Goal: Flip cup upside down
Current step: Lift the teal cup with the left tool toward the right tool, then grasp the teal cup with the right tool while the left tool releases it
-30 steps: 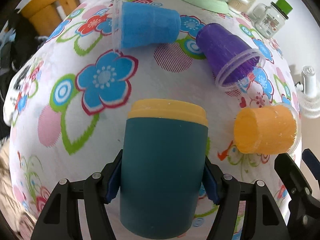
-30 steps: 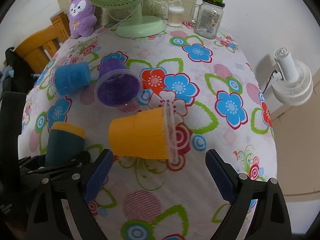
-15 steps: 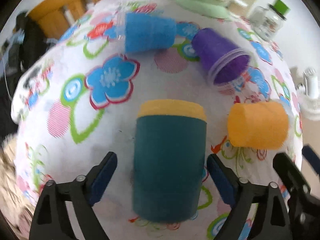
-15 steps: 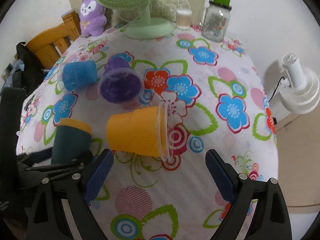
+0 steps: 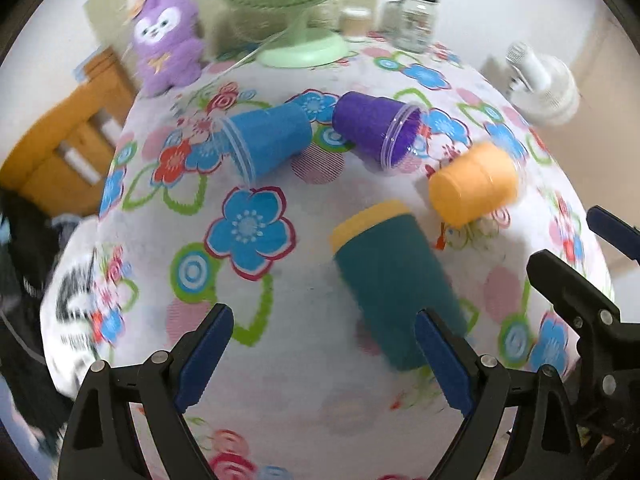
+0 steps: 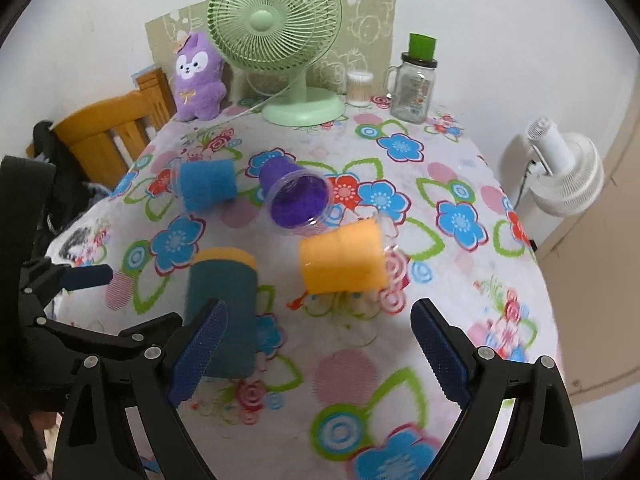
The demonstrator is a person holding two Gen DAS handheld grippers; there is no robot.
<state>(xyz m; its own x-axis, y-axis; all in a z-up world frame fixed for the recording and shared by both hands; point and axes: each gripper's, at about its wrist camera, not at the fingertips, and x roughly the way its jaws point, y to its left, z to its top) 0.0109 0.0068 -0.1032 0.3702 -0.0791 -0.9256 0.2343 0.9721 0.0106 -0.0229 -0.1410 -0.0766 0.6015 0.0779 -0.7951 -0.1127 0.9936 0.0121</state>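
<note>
A teal cup with a yellow band on top [image 5: 394, 284] stands on the flowered tablecloth; it also shows in the right wrist view [image 6: 222, 304]. My left gripper [image 5: 324, 356] is open and empty, pulled back to the left of the cup. My right gripper [image 6: 318, 350] is open and empty, above the cloth in front of the orange cup. The orange cup [image 6: 344, 258], the purple cup [image 6: 296, 198] and the blue cup [image 6: 206, 185] lie on their sides.
A green fan [image 6: 280, 40], a purple plush toy [image 6: 198, 76], a glass jar with a green lid [image 6: 414, 80] and a small white pot [image 6: 359, 88] stand at the table's far edge. A wooden chair [image 6: 108, 132] is at left, a white fan [image 6: 560, 176] at right.
My left gripper opened, let go of the teal cup, and drew back and left. The cup stays standing. My right gripper pulled back a little, still open.
</note>
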